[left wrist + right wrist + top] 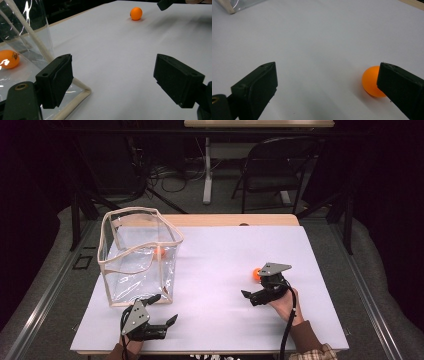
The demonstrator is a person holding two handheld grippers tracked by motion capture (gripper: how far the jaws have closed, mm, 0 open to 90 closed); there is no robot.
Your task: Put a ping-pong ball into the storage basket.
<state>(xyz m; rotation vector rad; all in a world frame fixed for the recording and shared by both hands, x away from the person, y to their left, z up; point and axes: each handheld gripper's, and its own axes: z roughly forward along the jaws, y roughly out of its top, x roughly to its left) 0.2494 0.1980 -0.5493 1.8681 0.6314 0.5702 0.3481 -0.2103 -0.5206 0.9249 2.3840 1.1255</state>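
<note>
A: How are the hands set?

B: The right gripper [256, 296] sits over the right half of the table, held from below by a hand [283, 303] in a brown sleeve, jaws pointing left and spread wide with nothing between them. The left gripper [162, 310] is low at the near edge, just in front of the clear bag [140, 255], and its jaws gape wide too, empty.

A: And the ball?

B: An orange ball [256, 273] lies on the sheet right behind the right gripper. In the right gripper view it [370, 81] is partly hidden behind one jaw, outside the gap rather than in it. It's plain, smooth and round (about table-tennis sort). A second orange ball [8, 59] rests inside the bag, with a dark marking on it; in the high view it [159, 252] sits toward the bag's far side.

A: The bag itself?

B: Transparent plastic with cream piping along its edges, standing open-topped on the left of the table.

A: Surroundings?

B: A white sheet [220, 270] covers a wooden table. Beyond it, grey floor, a folding chair [272, 170], loose cables [175, 180], and dark curtains all round.
</note>
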